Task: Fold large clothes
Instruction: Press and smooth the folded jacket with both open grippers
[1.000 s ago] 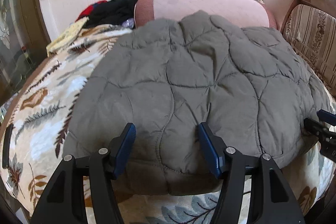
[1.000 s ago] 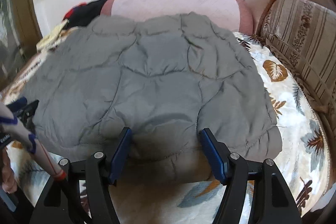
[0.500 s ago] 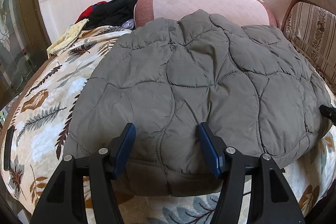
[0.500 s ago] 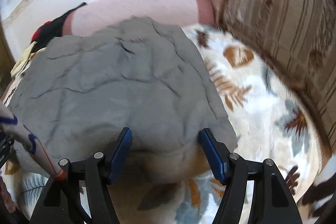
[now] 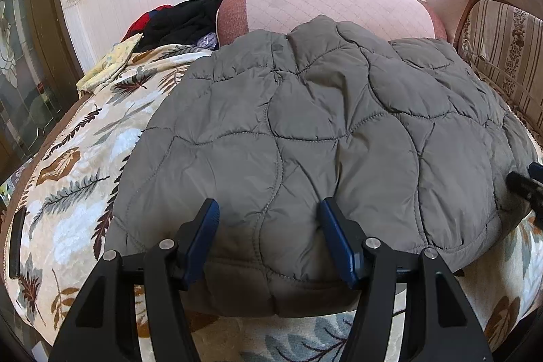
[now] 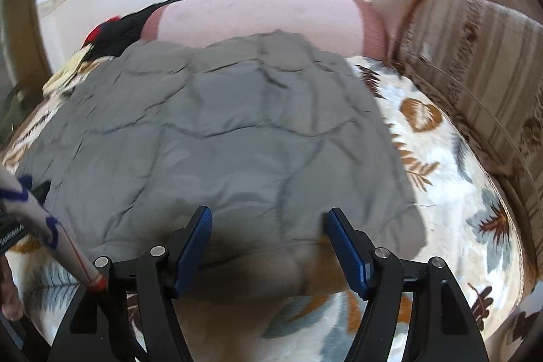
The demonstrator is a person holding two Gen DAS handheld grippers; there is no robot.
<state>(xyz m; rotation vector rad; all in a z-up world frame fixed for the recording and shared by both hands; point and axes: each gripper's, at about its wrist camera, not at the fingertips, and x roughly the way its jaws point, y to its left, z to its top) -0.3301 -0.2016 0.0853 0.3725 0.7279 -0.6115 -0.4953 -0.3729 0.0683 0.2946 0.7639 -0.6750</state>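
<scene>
Both claws stand apart with nothing clamped: my left claw (image 5: 268,226) hangs over the near hem of the grey quilted jacket (image 5: 322,138), blue pads either side of a puffed panel but not pressing it, and my right claw (image 6: 268,229) hangs the same way over the hem nearer the jacket's right corner. That jacket lies spread flat on the leaf-print blanket (image 5: 68,165), its far edge up against the pink bolster (image 5: 325,5), so I judge no fold is made yet and the hem is what I must take hold of. To do it well, I would drop each claw until one pad slides under the hem and one stays on top, then close on the whole thickness, since the slick padding will likely squirm out of a shallow pinch. The right view is smeared, so I would let it settle first. Then lift both hands evenly, keeping the hem straight.
</scene>
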